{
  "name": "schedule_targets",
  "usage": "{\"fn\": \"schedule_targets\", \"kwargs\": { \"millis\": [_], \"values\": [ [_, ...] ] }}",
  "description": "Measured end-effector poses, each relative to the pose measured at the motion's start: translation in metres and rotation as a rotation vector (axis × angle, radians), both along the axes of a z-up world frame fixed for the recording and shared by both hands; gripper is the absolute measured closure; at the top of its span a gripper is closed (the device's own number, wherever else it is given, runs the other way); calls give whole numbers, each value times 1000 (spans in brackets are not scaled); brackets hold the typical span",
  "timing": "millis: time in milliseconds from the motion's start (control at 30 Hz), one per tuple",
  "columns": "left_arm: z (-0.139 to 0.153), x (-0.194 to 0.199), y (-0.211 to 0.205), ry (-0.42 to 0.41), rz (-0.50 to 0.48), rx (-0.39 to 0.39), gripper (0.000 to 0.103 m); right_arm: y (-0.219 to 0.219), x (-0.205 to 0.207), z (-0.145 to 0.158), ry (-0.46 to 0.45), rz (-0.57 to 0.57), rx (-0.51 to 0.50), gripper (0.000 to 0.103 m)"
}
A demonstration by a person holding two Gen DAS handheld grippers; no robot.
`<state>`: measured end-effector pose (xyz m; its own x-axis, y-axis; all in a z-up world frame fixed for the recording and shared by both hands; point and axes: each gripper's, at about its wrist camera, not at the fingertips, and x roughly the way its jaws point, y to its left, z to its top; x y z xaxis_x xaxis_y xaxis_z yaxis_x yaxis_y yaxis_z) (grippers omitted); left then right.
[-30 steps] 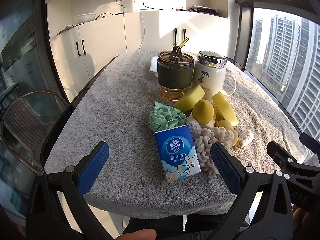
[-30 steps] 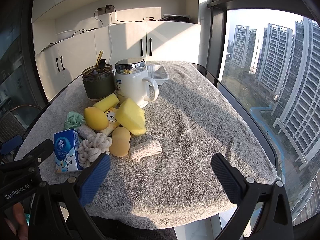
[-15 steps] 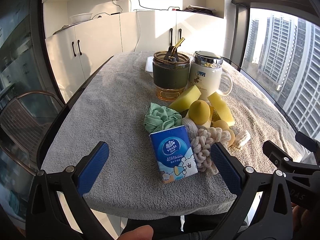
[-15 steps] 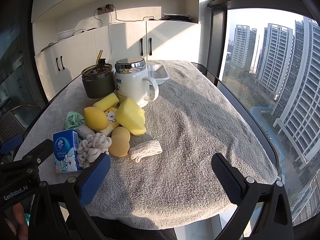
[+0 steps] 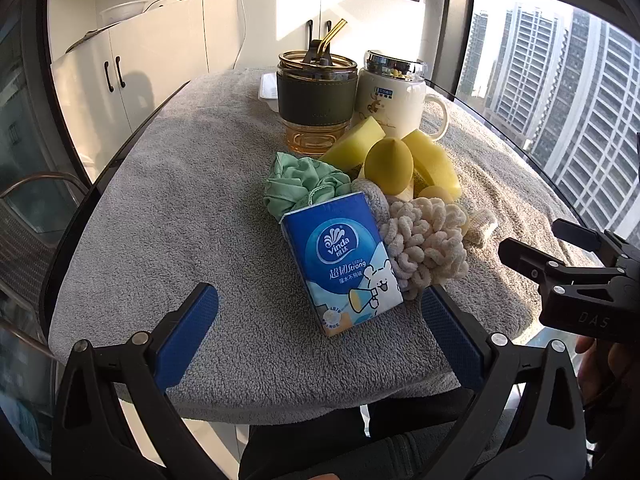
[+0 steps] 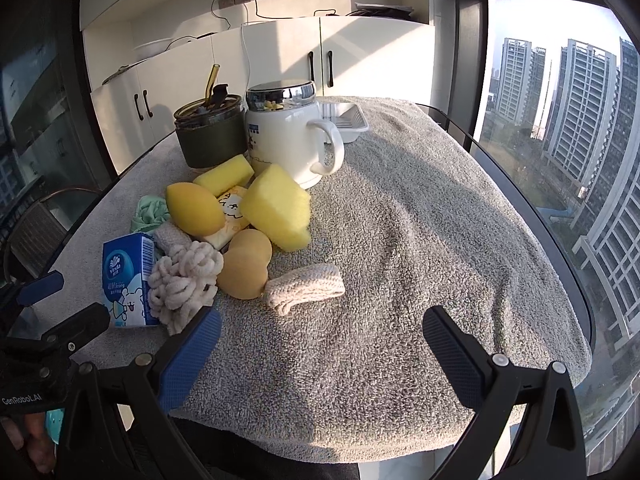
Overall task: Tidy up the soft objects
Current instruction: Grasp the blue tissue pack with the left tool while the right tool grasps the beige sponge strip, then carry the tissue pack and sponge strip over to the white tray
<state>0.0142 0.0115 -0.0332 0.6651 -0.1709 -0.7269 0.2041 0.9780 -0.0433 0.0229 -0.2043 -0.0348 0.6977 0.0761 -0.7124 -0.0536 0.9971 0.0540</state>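
Room: white cabinets [image 6: 280, 60] behind, tall windows with tower blocks at the side, low sun across everything.
Desk [image 5: 180, 208]: rounded, dark-edged, covered by a grey, nubbly terry towel.
Soft pile: clustered at the middle of the desk, just in front of the two cups, pieces touching or overlapping.
Tissue pack [image 5: 342, 258]: glossy blue and white plastic, flat rectangle, cartoon bear print; nearest piece to the left tongs, leaning against the pile.
Looped scrunchie [image 5: 426, 240]: cream, thick chenille loops, bunched; touching the tissue pack's side.
Green scrunchie [image 5: 300, 184]: mint, smooth gathered fabric, behind the pack.
Egg sponges: one matte yellow, teardrop-shaped [image 6: 195, 208], resting on top of the pile; one orange-tan, gourd-shaped [image 6: 245, 266], beside the looped scrunchie.
Foam sponges: two porous yellow pieces, a long bar [image 6: 224, 174] and a thicker wedge [image 6: 278, 206], both close against the mug.
Knit band [image 6: 306, 286]: beige, ribbed, folded flat, at the pile's right edge.
Tumbler [image 5: 316, 92]: amber glass, dark green sleeve, straw through the lid.
Mug [image 6: 286, 140]: white glazed ceramic, chrome lid, handle to the right.
Tray [image 6: 344, 120]: white, shallow, behind the mug.
Left tongs [image 5: 318, 336]: blue textured pads spread wide, empty, low at the near desk edge, facing the tissue pack.
Right tongs [image 6: 320, 354]: spread wide, empty, over bare towel, right of the pile.
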Motion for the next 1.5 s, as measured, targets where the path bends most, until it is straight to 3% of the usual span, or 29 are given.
{"fn": "schedule_targets", "kwargs": {
  "millis": [333, 433, 567, 667, 767, 900, 1000, 1233, 1400, 1500],
  "values": [
    [-23, 22, 1, 80, -11, -16, 1, 4, 39, -21, 74, 66, 22, 5],
    [-25, 23, 1, 84, -16, -26, 1, 4, 46, -29, 100, 90, 37, 11],
    [-25, 25, -3, 85, -28, -29, 2, 1, 47, -30, 97, 115, 58, 12],
    [-25, 25, -5, 88, -43, -38, 10, -1, 47, -29, 84, 151, 74, 17],
    [-25, 26, -6, 97, -51, -57, 17, -1, 45, -27, 76, 199, 90, 35],
    [-24, 25, -8, 99, -61, -69, 29, -2, 41, -26, 63, 211, 84, 45],
    [-23, 23, -11, 97, -78, -68, 40, -7, 38, -25, 52, 207, 108, 47],
    [-20, 25, -1, 98, -54, -113, 45, -16, 33, -22, 31, 181, 134, 47],
    [-11, 22, 0, 53, -47, -112, 51, -18, 34, -21, 24, 172, 142, 47],
    [-15, 24, 1, 73, -42, -106, 53, -17, 34, -22, 19, 173, 131, 47]
  ]
}}
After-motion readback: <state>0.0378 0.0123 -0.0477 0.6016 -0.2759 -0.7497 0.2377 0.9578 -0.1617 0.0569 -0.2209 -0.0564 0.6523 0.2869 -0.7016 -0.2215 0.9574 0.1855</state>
